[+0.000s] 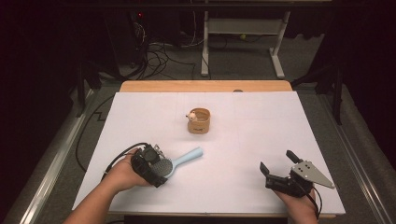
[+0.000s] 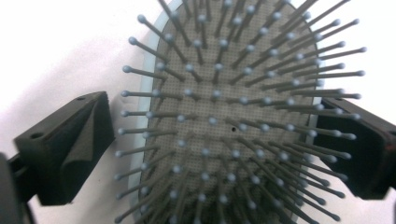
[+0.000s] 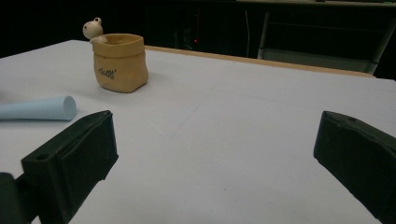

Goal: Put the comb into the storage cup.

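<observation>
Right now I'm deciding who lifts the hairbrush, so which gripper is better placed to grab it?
Left. The left gripper sits over the hairbrush head, jaws straddling it without clearly pressing. The right gripper stands open, away from it, nothing between its jaws.

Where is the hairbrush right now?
In the high view, the hairbrush lies at the white table's near left, its head between the left tongs, handle pointing toward the tan pot.

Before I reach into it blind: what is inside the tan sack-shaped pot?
A small pale figure peeks over the rim of the tan pot, at its left in both the high and right gripper views. The pot's wall hides the rest of the inside and the bottom.
</observation>
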Available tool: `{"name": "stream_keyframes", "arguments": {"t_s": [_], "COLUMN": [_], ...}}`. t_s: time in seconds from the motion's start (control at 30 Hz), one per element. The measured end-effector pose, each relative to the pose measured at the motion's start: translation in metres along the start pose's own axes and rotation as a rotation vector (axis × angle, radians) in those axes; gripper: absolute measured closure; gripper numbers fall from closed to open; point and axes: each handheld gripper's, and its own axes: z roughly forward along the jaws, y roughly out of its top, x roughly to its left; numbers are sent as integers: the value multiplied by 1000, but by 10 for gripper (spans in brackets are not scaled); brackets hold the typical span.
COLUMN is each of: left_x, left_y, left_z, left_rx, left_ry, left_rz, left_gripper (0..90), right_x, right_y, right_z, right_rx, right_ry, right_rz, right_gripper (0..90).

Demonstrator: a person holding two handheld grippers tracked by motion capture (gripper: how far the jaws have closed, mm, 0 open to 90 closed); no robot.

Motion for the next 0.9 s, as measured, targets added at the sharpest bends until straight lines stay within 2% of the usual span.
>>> {"name": "stream_keyframes", "arguments": {"t_s": [0.2,0.37,0.6,0.9], "left_x": [-1,-5,-5,-4], "left_y": [2,2,3,2], "left_z": [1,-2,-3,-3], "left_rx": [17,32,32,35], "left_ry": [7,-14,-25,-33], "left_rz": [8,53,53,74], "left_gripper": [68,170,191,198], "right_x": [0,0,0,0], "right_y": [0,0,0,0], "right_z": [0,0,0,0], "right_rx": [0,-3,-3,-1], "right_ry": [2,0,2,2], "right_rz": [-1,-2,-2,-4], "right_gripper": [1,1,1,1]}}
